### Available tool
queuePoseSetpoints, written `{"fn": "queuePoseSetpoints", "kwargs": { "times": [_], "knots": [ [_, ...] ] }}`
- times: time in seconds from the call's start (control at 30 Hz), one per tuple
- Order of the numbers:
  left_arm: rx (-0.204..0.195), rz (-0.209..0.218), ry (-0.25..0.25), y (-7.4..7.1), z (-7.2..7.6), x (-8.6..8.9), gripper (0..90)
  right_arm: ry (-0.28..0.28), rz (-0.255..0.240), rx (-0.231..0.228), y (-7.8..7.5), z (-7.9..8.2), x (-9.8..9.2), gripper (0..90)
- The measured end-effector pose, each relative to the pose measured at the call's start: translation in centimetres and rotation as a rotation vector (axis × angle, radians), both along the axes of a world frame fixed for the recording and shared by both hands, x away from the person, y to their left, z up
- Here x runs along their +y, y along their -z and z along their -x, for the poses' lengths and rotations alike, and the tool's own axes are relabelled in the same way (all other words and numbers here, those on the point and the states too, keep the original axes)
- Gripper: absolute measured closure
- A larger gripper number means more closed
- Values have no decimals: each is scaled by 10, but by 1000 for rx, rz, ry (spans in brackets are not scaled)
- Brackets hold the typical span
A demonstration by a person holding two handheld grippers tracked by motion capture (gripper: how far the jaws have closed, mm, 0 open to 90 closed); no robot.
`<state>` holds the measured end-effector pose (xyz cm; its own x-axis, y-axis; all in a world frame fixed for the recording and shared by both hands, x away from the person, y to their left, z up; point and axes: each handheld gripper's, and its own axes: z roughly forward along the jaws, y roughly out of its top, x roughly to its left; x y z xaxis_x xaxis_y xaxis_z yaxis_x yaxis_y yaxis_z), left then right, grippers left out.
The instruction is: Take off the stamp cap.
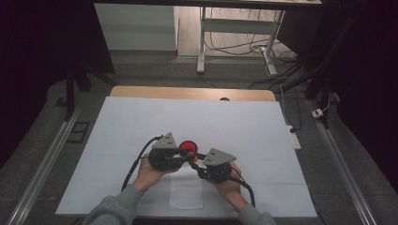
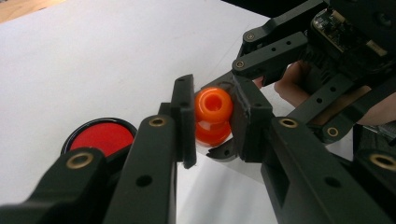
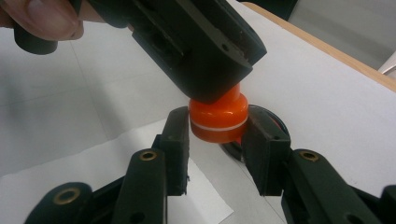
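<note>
Both tools (image 1: 190, 157) clamp an orange piece (image 3: 218, 119), its top hidden.

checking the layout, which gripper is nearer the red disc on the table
Left. The left gripper sits right beside the red disc, closed on the orange piece. The right gripper grips that same piece from the side farther from the disc.

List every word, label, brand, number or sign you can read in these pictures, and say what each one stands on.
None: no readable text in any view.
Small orange plastic bottle with a white band: no lettering.
Round red disc in a black rim: plain.
Black left gripper and black right gripper: no markings legible.
Green circuit board on the right gripper: its marks are too small to read.
White table cover: blank.
</note>
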<state>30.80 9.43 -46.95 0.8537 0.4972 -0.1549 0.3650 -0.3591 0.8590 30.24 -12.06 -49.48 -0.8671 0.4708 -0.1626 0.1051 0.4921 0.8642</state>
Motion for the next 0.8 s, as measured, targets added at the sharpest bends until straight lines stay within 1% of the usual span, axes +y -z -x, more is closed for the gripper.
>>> {"fn": "queuePoseSetpoints", "kwargs": {
  "times": [0.2, 0.47, 0.8],
  "knots": [
    [-1, -5, 2, 0, 0, 0, 721, 1, 6, 0, 0, 0, 0, 631],
    [1, -10, 3, 0, 0, 0, 722, 0, 15, -10, 0, 1, 1, 642],
    [7, -8, 2, 1, 0, 0, 723, 6, 21, -17, 1, 2, 1, 645]
  ]
}}
